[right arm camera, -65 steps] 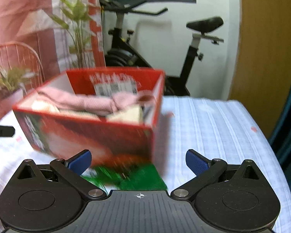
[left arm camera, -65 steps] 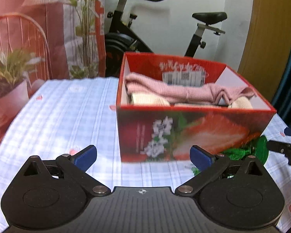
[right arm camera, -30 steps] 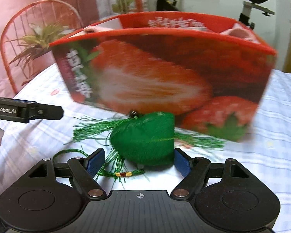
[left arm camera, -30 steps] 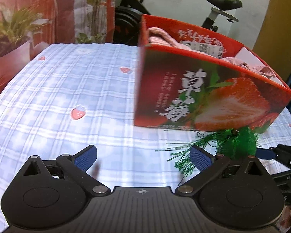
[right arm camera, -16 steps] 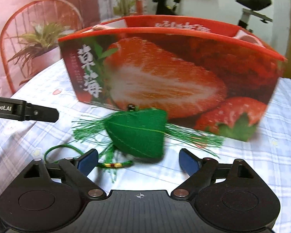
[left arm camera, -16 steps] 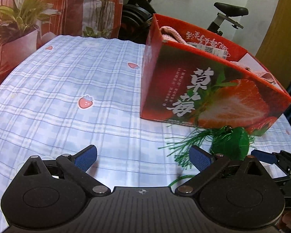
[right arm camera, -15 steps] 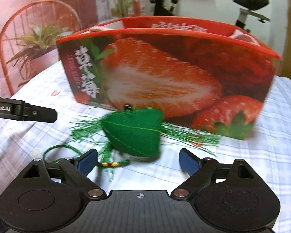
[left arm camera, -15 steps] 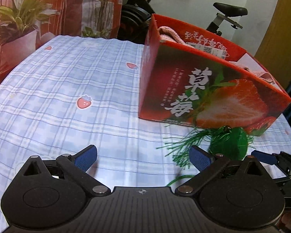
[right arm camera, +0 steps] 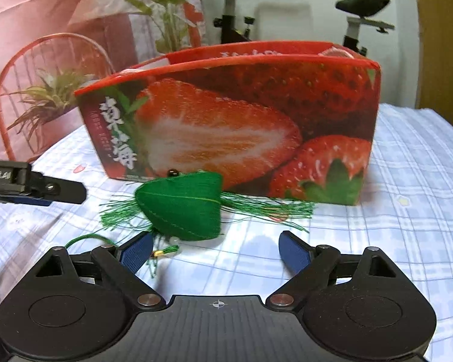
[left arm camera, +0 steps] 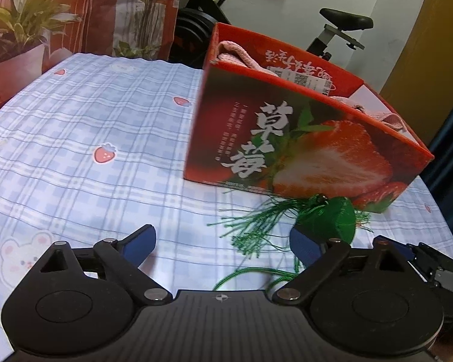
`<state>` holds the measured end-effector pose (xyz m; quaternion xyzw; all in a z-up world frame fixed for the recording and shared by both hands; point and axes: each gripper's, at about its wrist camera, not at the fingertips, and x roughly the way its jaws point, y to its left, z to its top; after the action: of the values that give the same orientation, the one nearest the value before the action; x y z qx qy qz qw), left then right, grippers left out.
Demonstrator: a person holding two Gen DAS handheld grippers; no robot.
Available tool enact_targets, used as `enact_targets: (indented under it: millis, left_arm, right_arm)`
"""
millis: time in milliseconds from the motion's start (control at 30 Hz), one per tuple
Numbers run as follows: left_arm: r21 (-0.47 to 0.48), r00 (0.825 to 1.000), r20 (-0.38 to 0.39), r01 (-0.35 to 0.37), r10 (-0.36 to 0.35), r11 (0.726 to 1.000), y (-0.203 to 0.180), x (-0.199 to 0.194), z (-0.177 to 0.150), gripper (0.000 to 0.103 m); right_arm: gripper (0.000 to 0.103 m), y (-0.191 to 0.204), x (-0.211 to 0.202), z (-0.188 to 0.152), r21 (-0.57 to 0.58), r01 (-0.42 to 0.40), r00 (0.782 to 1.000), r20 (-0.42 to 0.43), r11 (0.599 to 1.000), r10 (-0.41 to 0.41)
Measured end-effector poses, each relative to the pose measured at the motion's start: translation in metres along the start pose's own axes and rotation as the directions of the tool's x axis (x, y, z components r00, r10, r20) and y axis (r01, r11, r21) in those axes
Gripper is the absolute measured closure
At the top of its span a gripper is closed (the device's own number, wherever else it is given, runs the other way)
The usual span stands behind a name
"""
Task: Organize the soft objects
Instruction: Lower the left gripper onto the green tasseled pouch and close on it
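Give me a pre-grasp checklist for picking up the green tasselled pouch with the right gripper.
1. Right gripper open, nothing between its fingers: ok.
2. Green tasselled pouch lying free on the checked tablecloth, ahead of the fingers: ok.
3. Pouch centred between the fingers: not ok, it sits towards the left finger.
4. Left gripper empty, its jaws closing on nothing: ok.
5. Tassels free from under the strawberry box: cannot tell.
6. Room left in the box: cannot tell.

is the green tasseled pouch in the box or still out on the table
Out: the green pouch lies on the tablecloth against the strawberry box's front wall.
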<state>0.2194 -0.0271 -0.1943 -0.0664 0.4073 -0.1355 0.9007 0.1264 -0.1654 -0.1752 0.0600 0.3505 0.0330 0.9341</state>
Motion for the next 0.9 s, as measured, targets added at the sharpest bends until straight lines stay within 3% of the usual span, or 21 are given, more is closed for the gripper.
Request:
enact_targets:
  millis: [367, 500, 667, 900]
  left_arm:
    - [0.012, 0.998, 0.008, 0.061, -0.061, 0.998, -0.012, -0.009, 0.000, 0.016]
    - [0.034, 0.995, -0.006, 0.104, -0.103, 0.994, -0.022, -0.007, 0.001, 0.021]
    - [0.057, 0.984, -0.039, 0.173, -0.171, 0.983, -0.036, 0.002, 0.007, 0.035]
    - [0.085, 0.966, -0.093, 0.250, -0.242, 0.965, -0.058, 0.020, 0.019, 0.038]
  right_arm:
    - [0.028, 0.026, 0.000, -0.004, -0.153, -0.026, 1.000, 0.008, 0.988, 0.028]
    - [0.029, 0.021, -0.002, -0.005, -0.129, -0.029, 0.999, 0.023, 0.991, 0.033]
    - [0.030, 0.009, -0.003, 0.001, -0.056, -0.030, 0.999, 0.035, 0.998, 0.032]
    - [0.031, 0.013, 0.010, 0.011, -0.091, -0.051, 0.999, -0.016, 0.995, 0.050]
